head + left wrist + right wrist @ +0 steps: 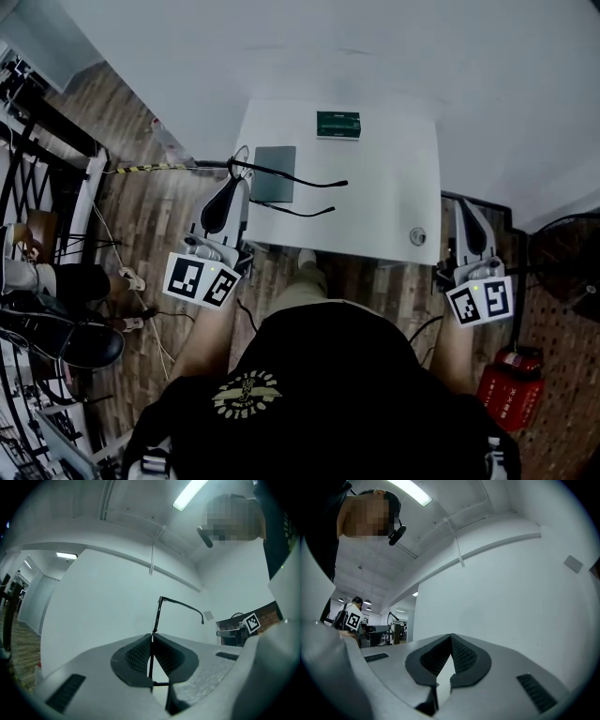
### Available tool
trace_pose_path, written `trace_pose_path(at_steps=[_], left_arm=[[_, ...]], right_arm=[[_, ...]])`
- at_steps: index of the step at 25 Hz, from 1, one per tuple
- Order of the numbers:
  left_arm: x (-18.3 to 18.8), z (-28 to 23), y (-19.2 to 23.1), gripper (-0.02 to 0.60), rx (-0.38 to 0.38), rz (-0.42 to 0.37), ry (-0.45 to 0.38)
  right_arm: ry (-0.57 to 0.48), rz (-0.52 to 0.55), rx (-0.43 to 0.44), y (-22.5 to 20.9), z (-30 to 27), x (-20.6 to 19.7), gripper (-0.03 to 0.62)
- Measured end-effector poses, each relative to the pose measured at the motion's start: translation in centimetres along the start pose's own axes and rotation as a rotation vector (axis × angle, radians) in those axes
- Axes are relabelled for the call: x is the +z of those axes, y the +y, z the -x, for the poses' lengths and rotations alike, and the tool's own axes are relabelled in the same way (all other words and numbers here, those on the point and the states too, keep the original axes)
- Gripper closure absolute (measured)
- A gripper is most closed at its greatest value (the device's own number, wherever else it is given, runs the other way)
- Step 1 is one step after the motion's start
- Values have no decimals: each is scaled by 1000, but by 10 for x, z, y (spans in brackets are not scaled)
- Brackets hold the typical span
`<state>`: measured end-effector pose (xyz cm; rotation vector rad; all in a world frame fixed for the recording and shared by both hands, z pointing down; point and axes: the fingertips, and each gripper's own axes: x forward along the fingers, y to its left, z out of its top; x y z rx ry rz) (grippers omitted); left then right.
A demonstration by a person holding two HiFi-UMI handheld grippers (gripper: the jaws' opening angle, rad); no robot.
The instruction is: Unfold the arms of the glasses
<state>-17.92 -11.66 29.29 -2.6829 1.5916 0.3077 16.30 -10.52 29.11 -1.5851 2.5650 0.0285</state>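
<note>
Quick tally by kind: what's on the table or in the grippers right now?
Glasses: 1, clamped in the left gripper
Green box: 1
Grey flat rectangle: 1
Small round object: 1
Total: 4

The white table [394, 178] is left bare at its middle and toward 3 o'clock. Room is taken at 12 o'clock by a green box [337, 124], at 9 by a grey pad [275, 190], and at 5 by a small round object [418, 236].
</note>
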Motion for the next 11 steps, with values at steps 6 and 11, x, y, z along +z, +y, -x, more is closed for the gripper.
trace_pose_path(at_steps=[6, 11], left_arm=[[-2, 1, -2, 561, -10, -9, 21], [4, -2, -1, 561, -15, -25, 18]], right_arm=[[11, -22, -11, 2, 4, -4, 593], [-3, -14, -9, 6, 6, 1, 593]])
